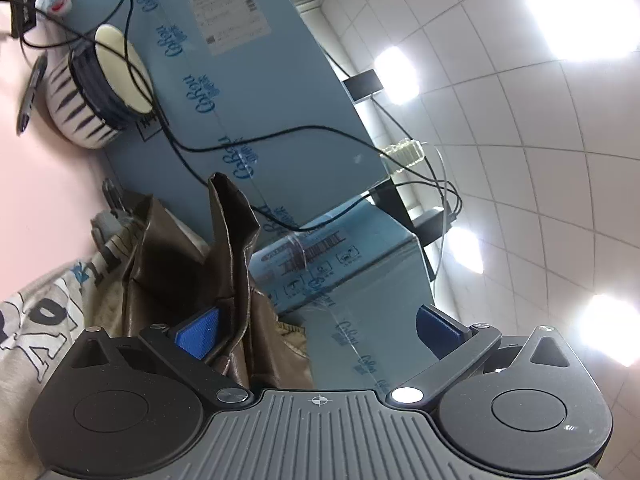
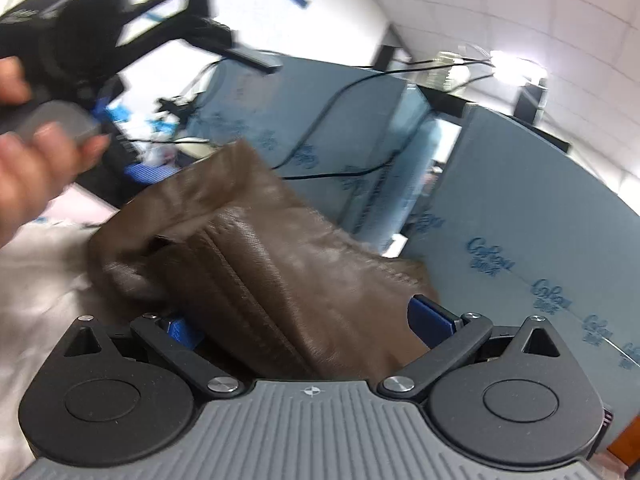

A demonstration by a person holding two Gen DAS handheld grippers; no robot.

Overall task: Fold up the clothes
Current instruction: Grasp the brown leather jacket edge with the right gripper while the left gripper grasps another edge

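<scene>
The left gripper (image 1: 316,334) stands spread, its 2 blue pads well apart; a fold of the brown garment (image 1: 236,240) rises beside its 9 o'clock pad (image 1: 198,332), touching it; a grey printed shirt (image 1: 44,320) lies at 8 o'clock on the pink worktop (image 1: 36,168). The right gripper (image 2: 308,326) is spread too, the brown garment (image 2: 280,264) draped between its pads; a hand (image 2: 36,172) shows at 10 o'clock, blurred.
</scene>
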